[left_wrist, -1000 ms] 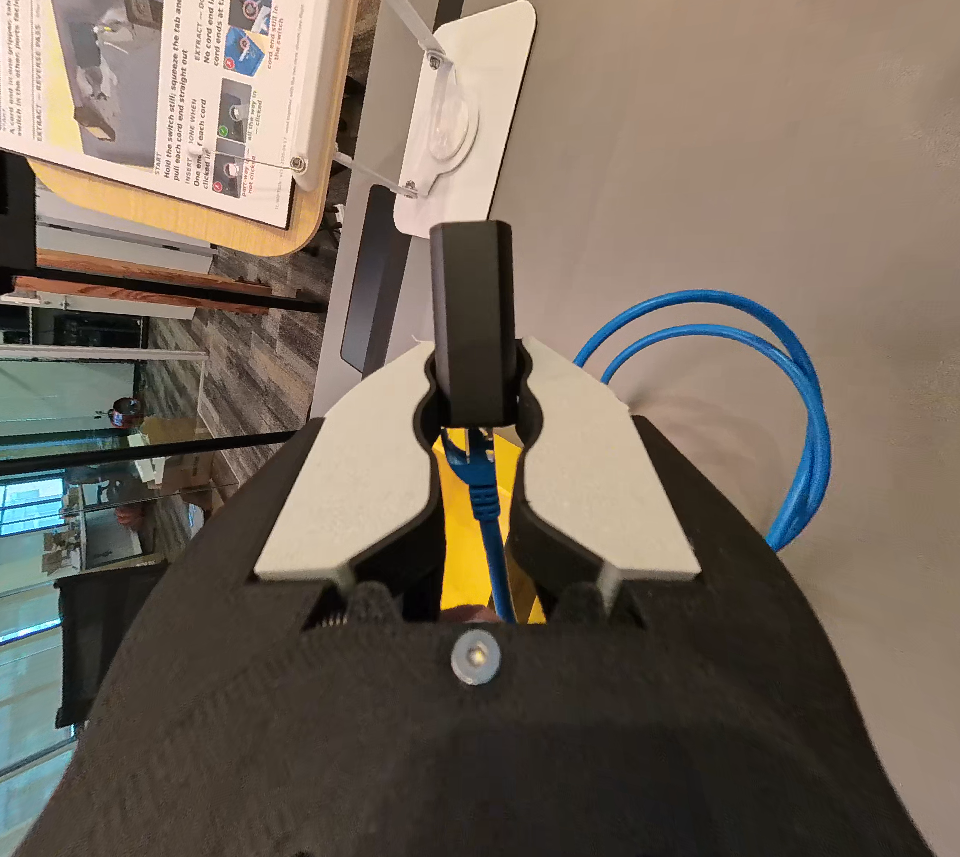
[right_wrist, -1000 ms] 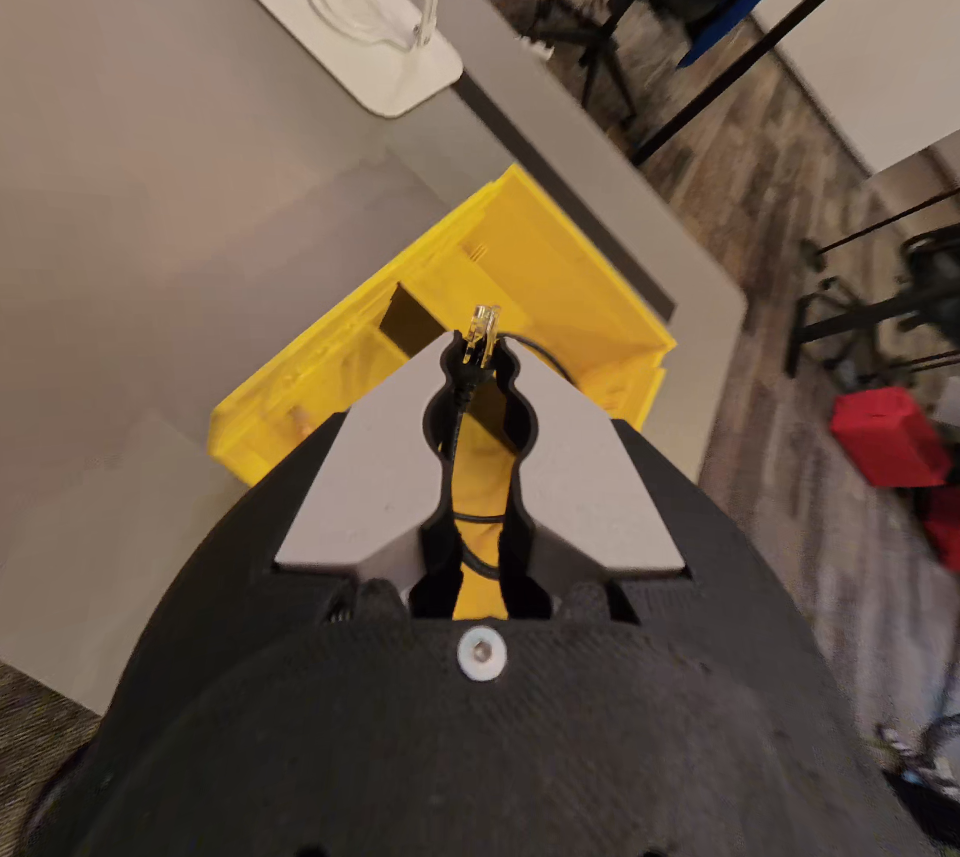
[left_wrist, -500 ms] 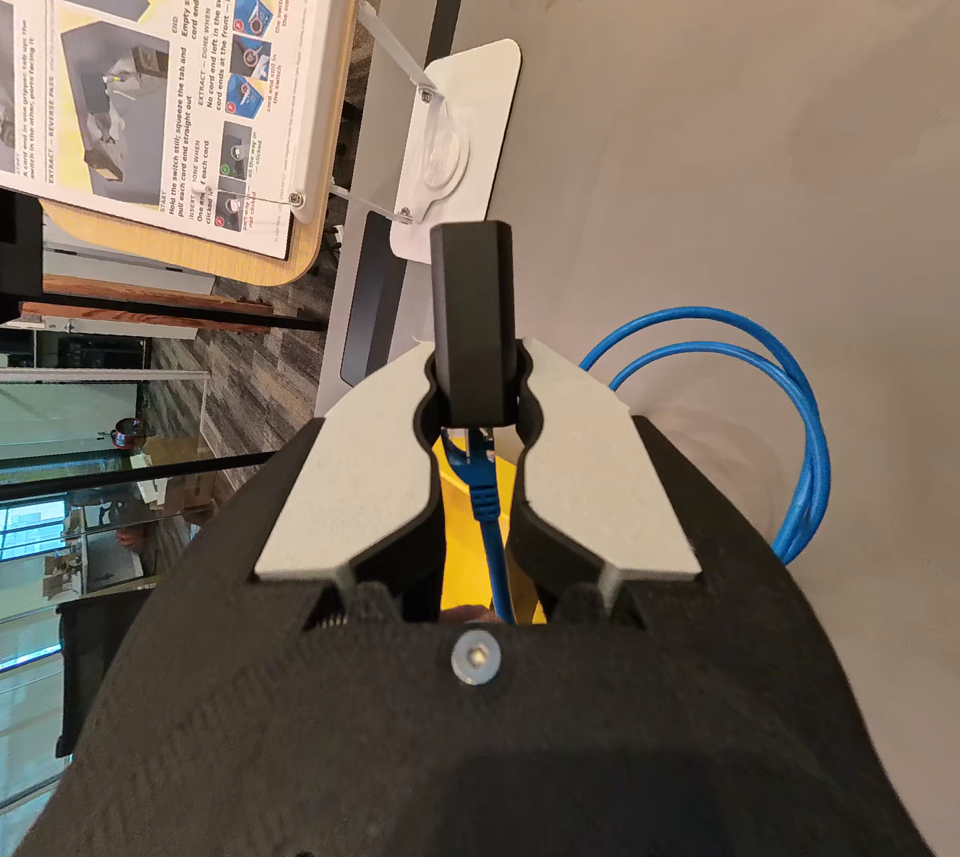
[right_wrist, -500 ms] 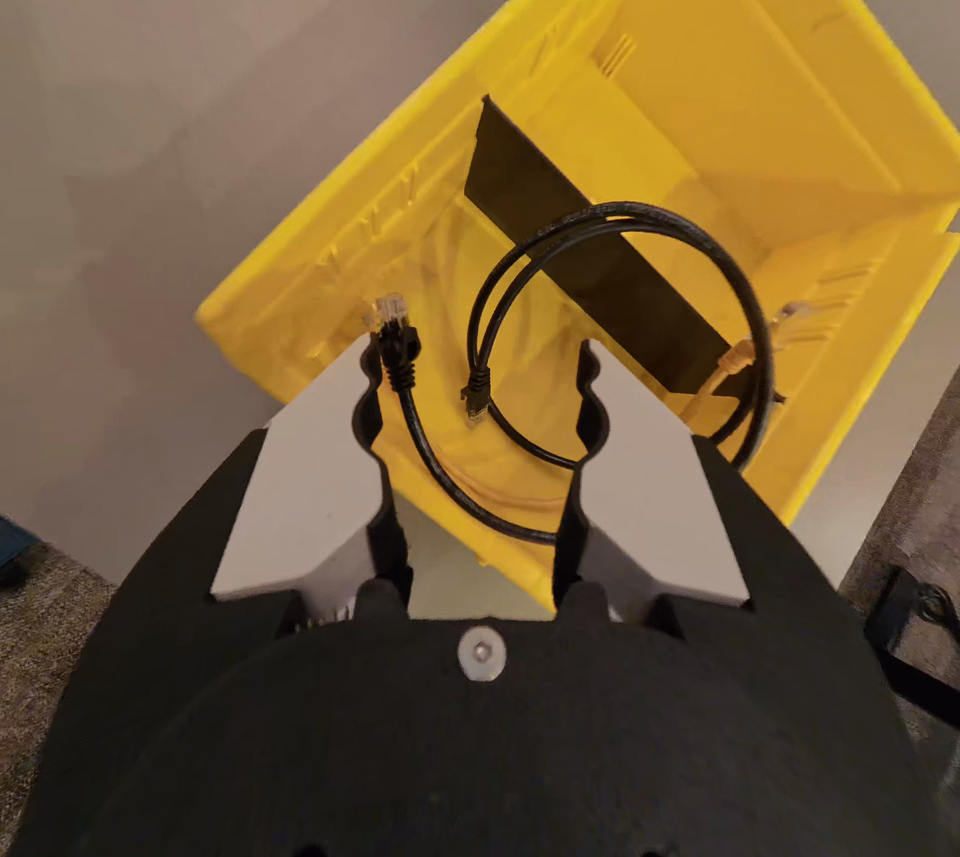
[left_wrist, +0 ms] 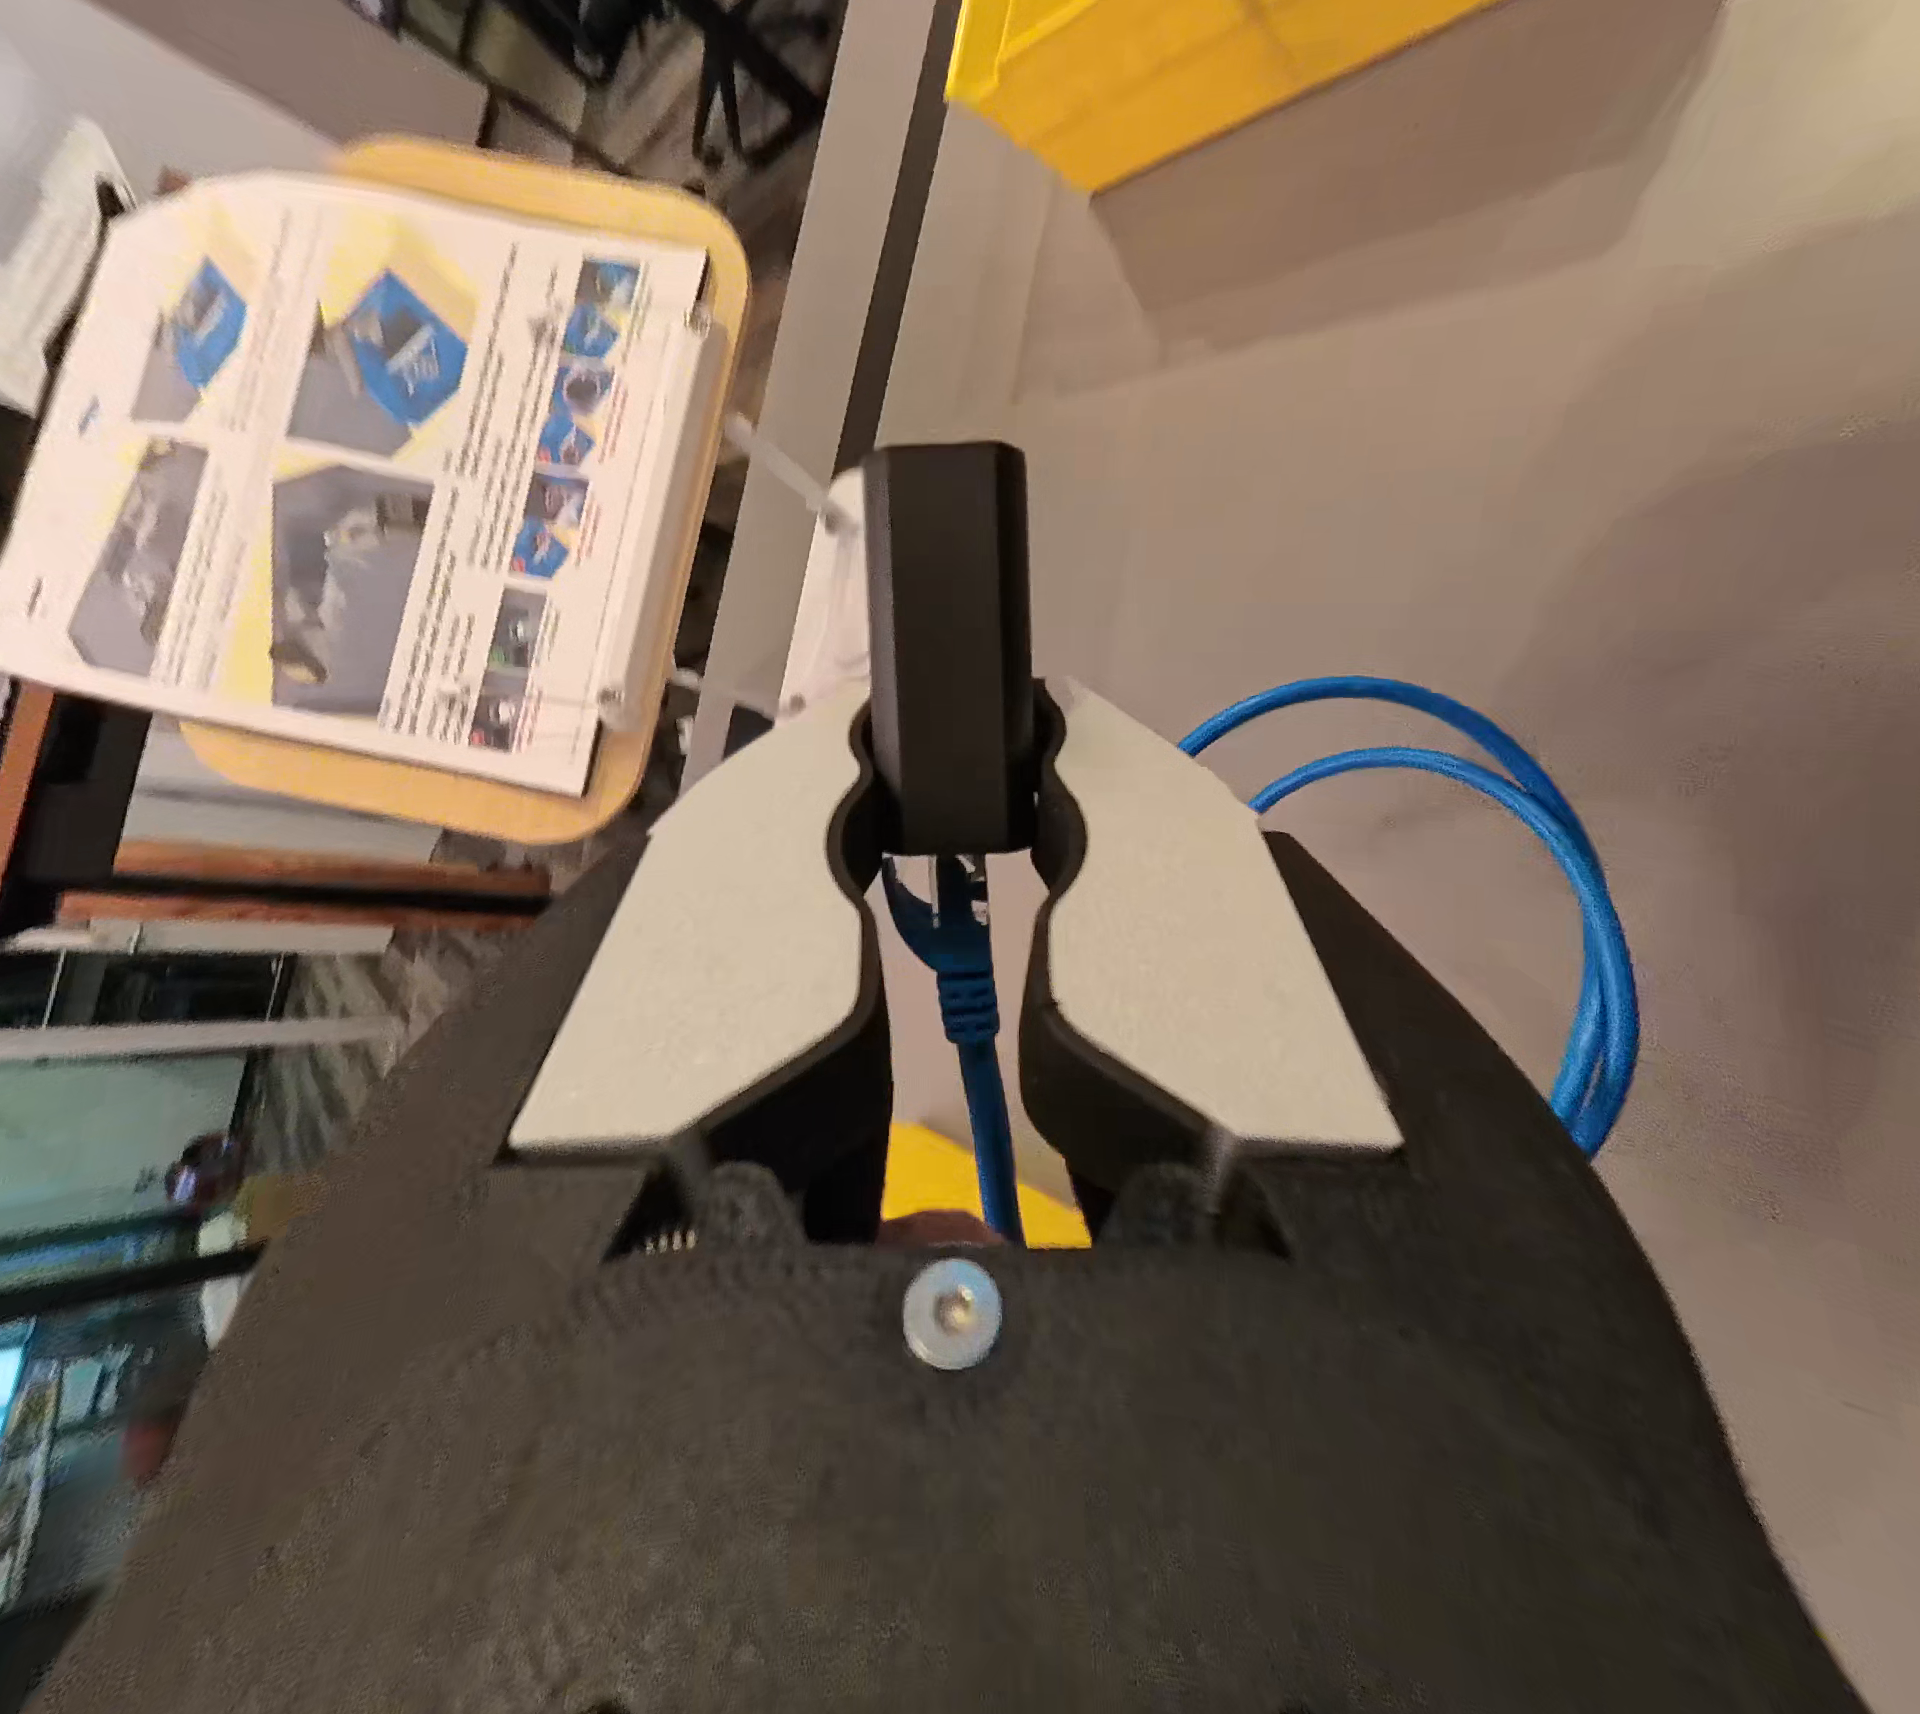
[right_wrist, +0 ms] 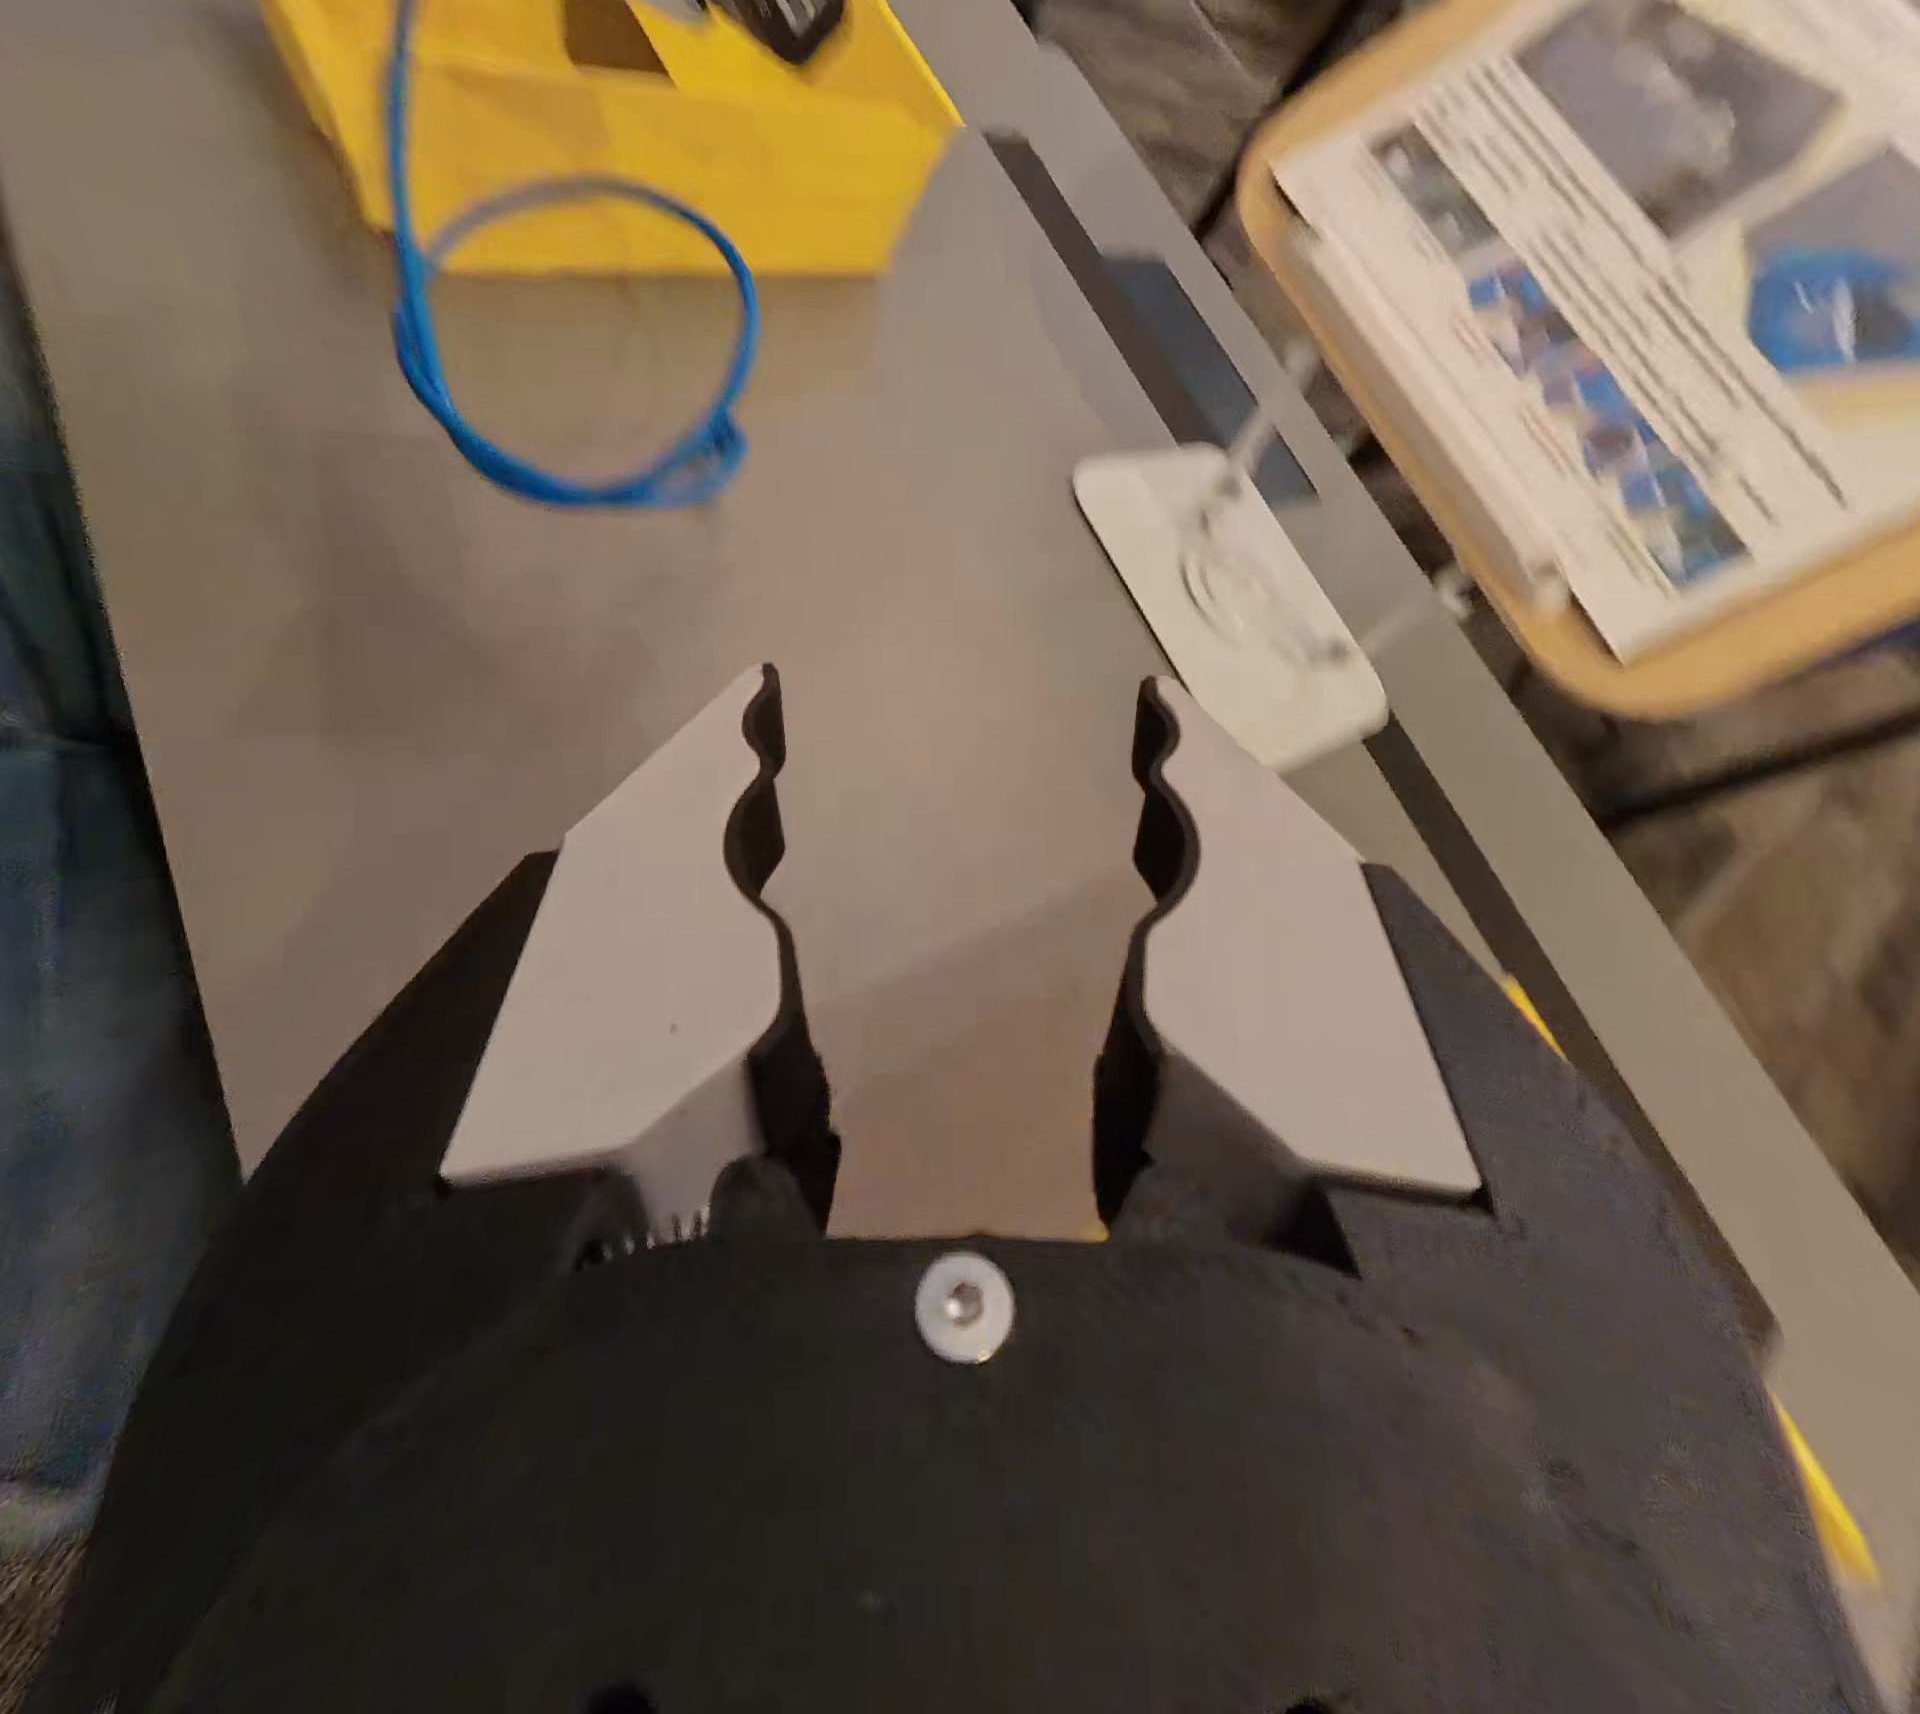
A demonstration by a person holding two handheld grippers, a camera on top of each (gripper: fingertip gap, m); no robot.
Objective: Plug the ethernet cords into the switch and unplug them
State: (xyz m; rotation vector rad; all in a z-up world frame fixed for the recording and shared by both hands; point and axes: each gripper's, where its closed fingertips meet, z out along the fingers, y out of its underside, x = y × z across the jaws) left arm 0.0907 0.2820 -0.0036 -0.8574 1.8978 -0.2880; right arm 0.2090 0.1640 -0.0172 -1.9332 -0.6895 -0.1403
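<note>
While your left tool (left_wrist: 951, 791) pinches the black switch (left_wrist: 948, 625) aloft with the blue cord (left_wrist: 1507, 833) plugged into it, your spread, empty right tool (right_wrist: 956, 708) faces the switch's ports ahead and to its left, above the bench (right_wrist: 883, 625).

Grey table (right_wrist: 935, 438), wood-plank floor (right_wrist: 1766, 885)

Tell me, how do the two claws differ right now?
The left claw is shut on the black switch, while the right claw is open with nothing between its fingers. The left claw has a blue cord trailing from the switch it grips; the right claw only faces the bare grey table. Both share the same build: pale grey fingers on a black body.
</note>
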